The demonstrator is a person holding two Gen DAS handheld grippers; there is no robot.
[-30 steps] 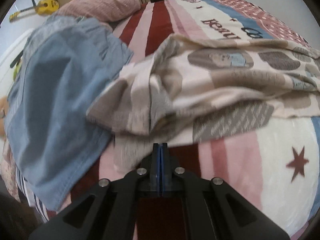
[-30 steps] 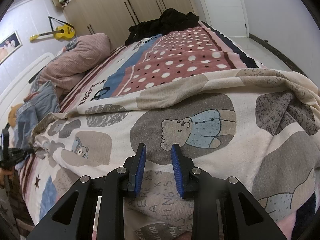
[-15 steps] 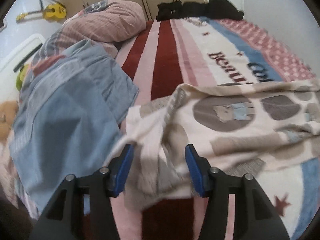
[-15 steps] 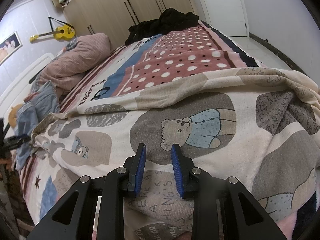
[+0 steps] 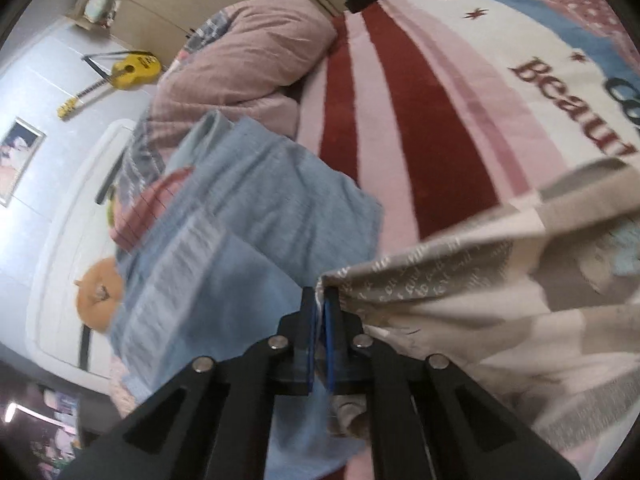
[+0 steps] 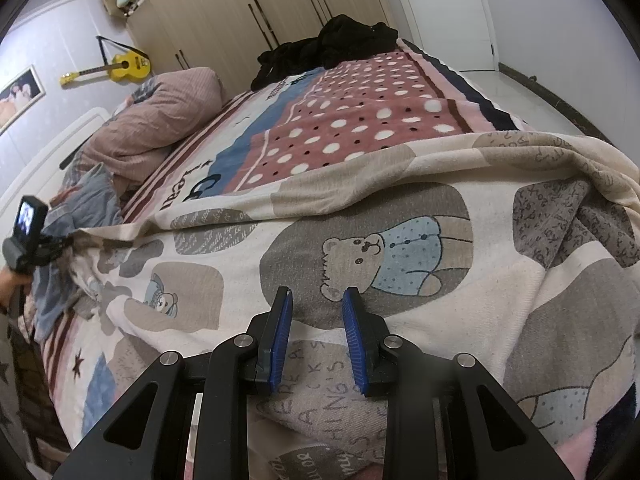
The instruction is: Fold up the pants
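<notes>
Pants [image 6: 360, 248] spread flat across bed [image 6: 360, 120], folding barely begun: left gripper [image 5: 320, 308] jaws clenched on hem at nine o'clock; right gripper [image 6: 316, 312] jaws parted, empty, above cloth.

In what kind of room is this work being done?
Most likely a home bedroom. A bed with a striped blanket and a pink pillow fills the view, tall wardrobes line the far wall, and a yellow guitar hangs beside them.

The left wrist camera sits tilted and close over the bed's [image 5: 420, 120] headboard side; the right one looks low across it toward the wardrobe [image 6: 240, 12]. Both catch the yellow guitar [image 5: 128, 72] and the bear-print pants [image 6: 380, 248].
</notes>
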